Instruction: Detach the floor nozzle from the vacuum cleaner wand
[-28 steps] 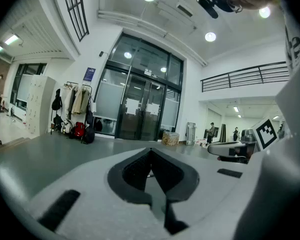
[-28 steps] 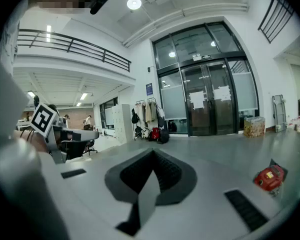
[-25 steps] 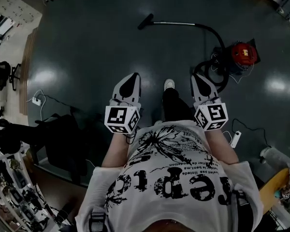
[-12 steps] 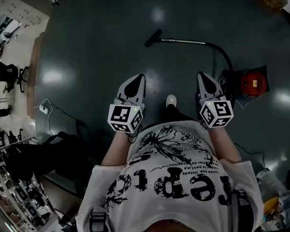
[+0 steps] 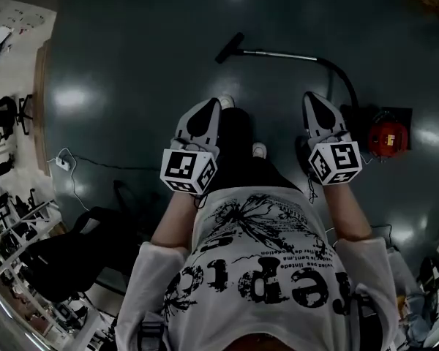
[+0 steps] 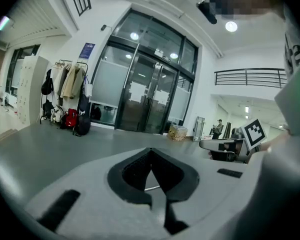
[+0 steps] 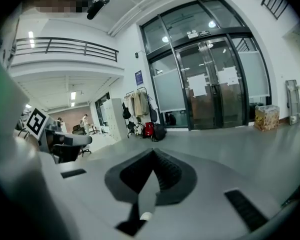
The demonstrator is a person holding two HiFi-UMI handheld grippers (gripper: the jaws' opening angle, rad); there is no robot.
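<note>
Our left gripper (image 5: pixel 208 108) and right gripper (image 5: pixel 314 102) were both clenched on nothing. In the left gripper view the left gripper (image 6: pixel 151 151) showed its jaws pressed together with only the floor of the hall beyond them, and the right gripper (image 7: pixel 152 154) looked the same in its own view. The floor nozzle (image 5: pixel 229 47) lay on the dark floor ahead of the left gripper and a little to its right, well apart from its tip. We judged the left hand the nearer one to it. The wand (image 5: pixel 282 54) ran from the nozzle crosswise to the way both grippers pointed, so its long axis passed in front of the gap between them. Its far end sat almost straight ahead of the right gripper. There the hose (image 5: pixel 344 79) curved back to the red canister (image 5: pixel 388 137), which stood just beyond the right gripper's outer side. From that layout we judged that the joint to be parted lay ahead and between the two tips, slightly closer to the left. The right hand seemed better placed to steady the wand's shaft. We counted one nozzle, one wand, one hose, one canister and two grippers. We could not pick out the nozzle in either gripper view.
</note>
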